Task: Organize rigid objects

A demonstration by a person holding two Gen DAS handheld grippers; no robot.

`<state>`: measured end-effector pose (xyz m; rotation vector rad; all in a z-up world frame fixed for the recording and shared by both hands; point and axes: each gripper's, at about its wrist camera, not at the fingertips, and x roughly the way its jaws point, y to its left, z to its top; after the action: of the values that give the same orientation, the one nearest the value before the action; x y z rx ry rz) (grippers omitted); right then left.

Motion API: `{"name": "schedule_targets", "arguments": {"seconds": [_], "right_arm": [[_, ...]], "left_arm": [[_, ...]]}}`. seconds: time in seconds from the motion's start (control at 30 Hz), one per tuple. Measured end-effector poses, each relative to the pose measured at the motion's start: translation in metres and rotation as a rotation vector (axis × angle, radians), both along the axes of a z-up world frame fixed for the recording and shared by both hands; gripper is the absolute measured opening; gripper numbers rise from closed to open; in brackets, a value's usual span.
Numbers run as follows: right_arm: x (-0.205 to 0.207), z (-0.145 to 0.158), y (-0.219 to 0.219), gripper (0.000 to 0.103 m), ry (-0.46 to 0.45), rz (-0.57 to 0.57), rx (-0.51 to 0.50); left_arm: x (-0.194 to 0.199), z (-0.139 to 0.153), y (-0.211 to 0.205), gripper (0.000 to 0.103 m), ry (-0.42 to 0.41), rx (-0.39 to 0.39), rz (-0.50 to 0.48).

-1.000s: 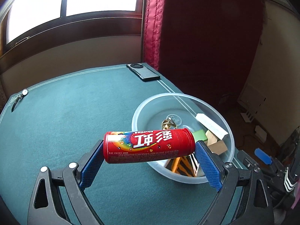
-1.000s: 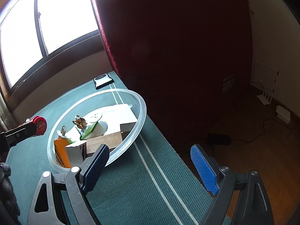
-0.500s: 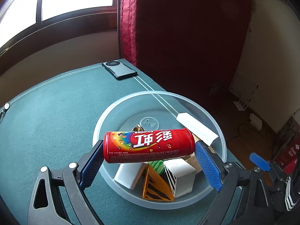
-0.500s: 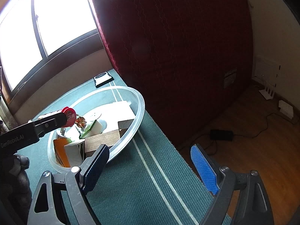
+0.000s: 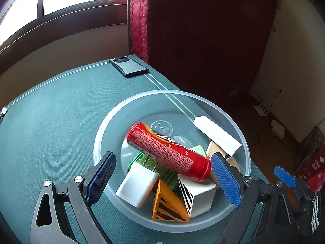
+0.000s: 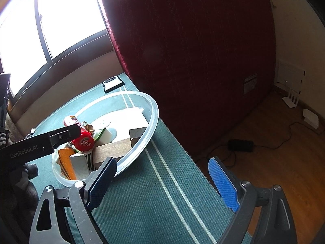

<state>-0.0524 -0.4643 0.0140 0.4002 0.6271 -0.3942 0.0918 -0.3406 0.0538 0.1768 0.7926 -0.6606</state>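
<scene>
A red candy tube (image 5: 168,152) lies tilted inside the clear plastic bowl (image 5: 233,122), resting on other items: a white block (image 5: 138,185), an orange striped wedge (image 5: 166,205), a white striped block (image 5: 199,193), a green piece (image 5: 140,158), a wooden block (image 5: 215,148) and a long white bar (image 5: 215,135). My left gripper (image 5: 163,180) is open just above the bowl's near side, the tube loose between its fingers. My right gripper (image 6: 162,183) is open and empty over the table's right edge; the bowl (image 6: 150,126) and tube (image 6: 84,141) lie to its left.
A black phone (image 5: 129,67) lies at the table's far corner; it also shows in the right wrist view (image 6: 112,83). A dark red curtain (image 5: 203,30) hangs right behind the table. The floor (image 6: 284,142) with cables lies past the table's right edge.
My left gripper opened and let go of the red tube, which dropped tilted into the bowl. The left gripper also came closer over the bowl. The right gripper barely moved.
</scene>
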Motion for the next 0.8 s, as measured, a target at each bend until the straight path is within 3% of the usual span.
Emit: {"name": "schedule_targets", "arguments": {"seconds": [0.43, 0.8], "right_arm": [[0.003, 0.0, 0.007, 0.102, 0.005, 0.014, -0.005], [0.005, 0.003, 0.038, 0.102, 0.023, 0.119, -0.059]], "left_arm": [[-0.009, 0.008, 0.023, 0.098, -0.099, 0.043, 0.08], [-0.024, 0.017, 0.046, 0.099, -0.171, 0.064, 0.144]]}}
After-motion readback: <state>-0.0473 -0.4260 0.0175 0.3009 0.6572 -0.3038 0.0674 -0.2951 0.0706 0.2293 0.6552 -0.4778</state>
